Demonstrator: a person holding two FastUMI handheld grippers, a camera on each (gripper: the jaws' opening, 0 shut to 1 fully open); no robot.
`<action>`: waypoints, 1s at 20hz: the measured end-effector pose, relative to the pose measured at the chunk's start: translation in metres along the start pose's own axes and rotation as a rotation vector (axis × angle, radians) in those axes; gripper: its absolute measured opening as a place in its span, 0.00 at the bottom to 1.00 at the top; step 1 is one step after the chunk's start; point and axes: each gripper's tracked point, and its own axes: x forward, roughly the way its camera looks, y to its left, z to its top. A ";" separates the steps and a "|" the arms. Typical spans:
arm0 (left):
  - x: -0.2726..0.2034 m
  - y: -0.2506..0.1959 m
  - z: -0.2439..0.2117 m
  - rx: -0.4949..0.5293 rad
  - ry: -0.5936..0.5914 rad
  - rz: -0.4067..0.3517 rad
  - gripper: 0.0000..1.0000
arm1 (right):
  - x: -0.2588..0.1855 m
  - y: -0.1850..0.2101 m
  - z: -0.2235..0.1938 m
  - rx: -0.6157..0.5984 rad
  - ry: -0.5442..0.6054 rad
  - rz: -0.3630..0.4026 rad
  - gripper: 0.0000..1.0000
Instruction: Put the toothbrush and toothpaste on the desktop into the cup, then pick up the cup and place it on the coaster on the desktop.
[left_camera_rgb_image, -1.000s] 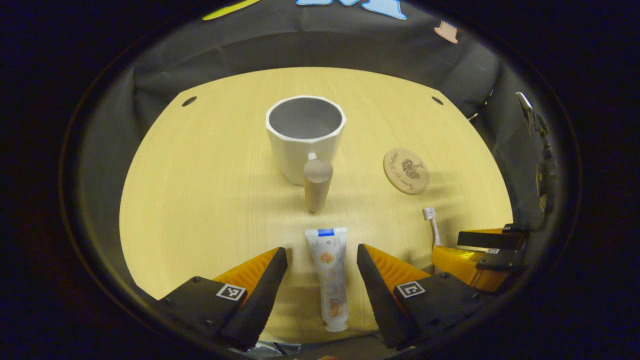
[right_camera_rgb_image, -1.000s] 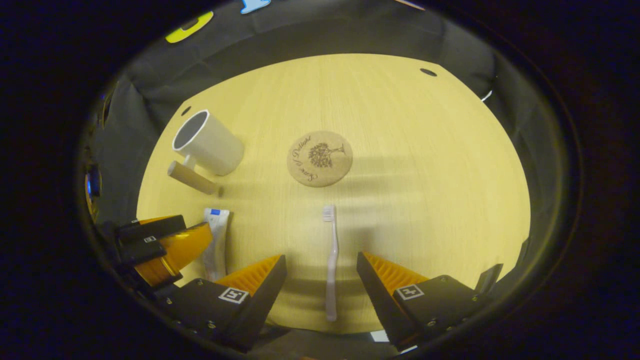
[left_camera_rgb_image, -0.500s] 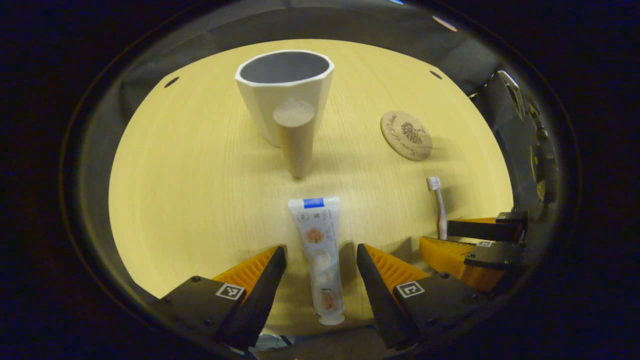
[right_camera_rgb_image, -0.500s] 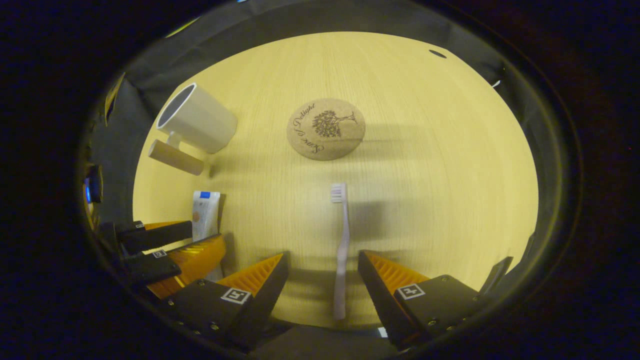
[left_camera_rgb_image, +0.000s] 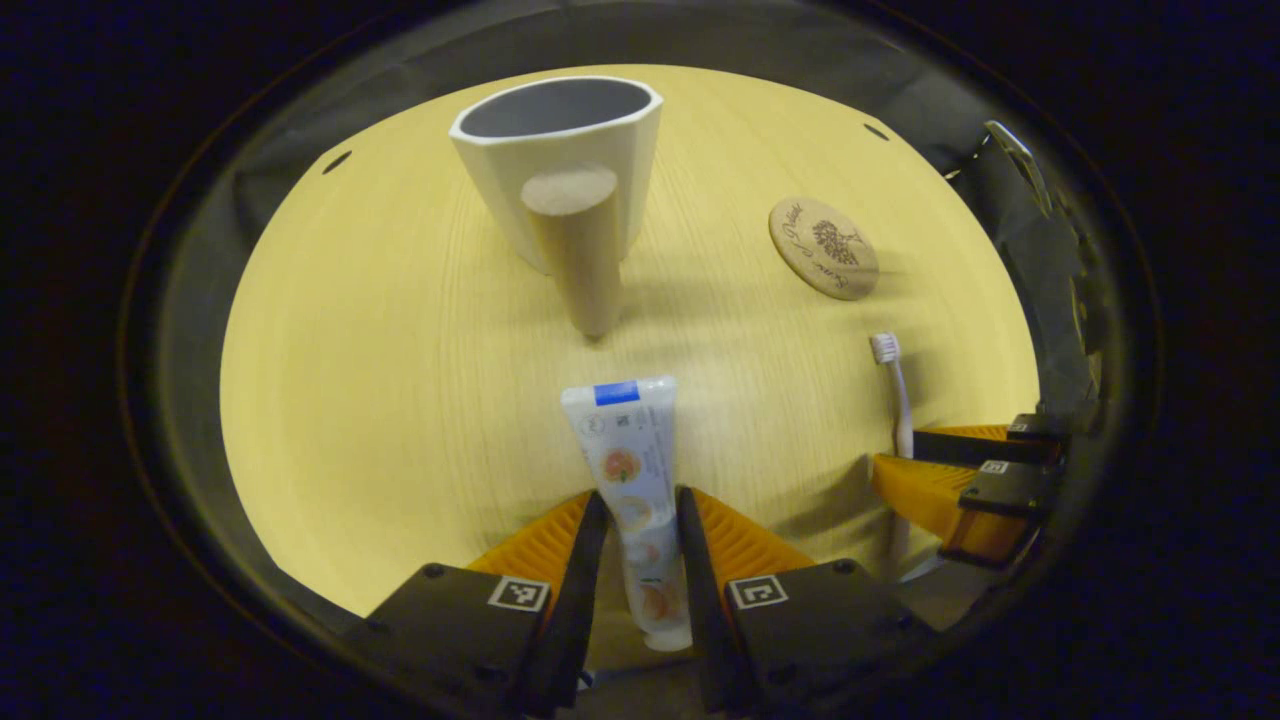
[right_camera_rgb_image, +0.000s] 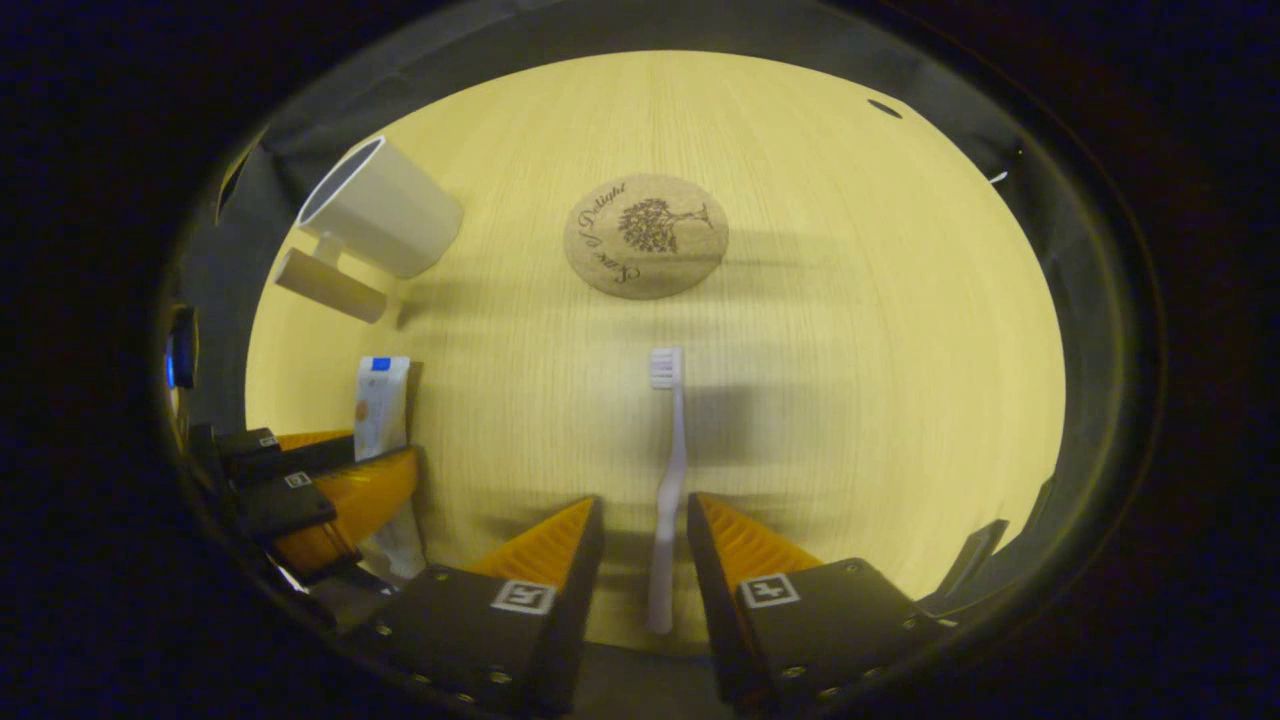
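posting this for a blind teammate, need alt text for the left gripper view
The left tongs close on a toothpaste tube lying on a yellow desktop. Beyond stand a white cup, a cork coaster and a toothbrush by the right tongs.

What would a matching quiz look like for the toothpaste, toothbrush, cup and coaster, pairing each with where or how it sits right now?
Things:
1. toothpaste
2. toothbrush
3. cup
4. coaster

Places or states:
A. lying flat with nothing on it
B. between the right claw fingers
C. standing upright, empty
D. between the left claw fingers

Pairs: 1-D, 2-B, 3-C, 4-A
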 end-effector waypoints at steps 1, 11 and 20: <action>0.000 0.000 0.001 0.001 -0.002 -0.002 0.50 | 0.000 0.001 0.001 -0.001 -0.006 0.011 0.37; -0.002 0.000 0.003 0.037 -0.053 0.003 0.30 | -0.002 -0.005 0.002 0.100 -0.033 0.097 0.10; -0.013 0.000 0.006 -0.028 -0.153 -0.039 0.23 | -0.017 -0.006 0.014 0.142 -0.150 0.163 0.05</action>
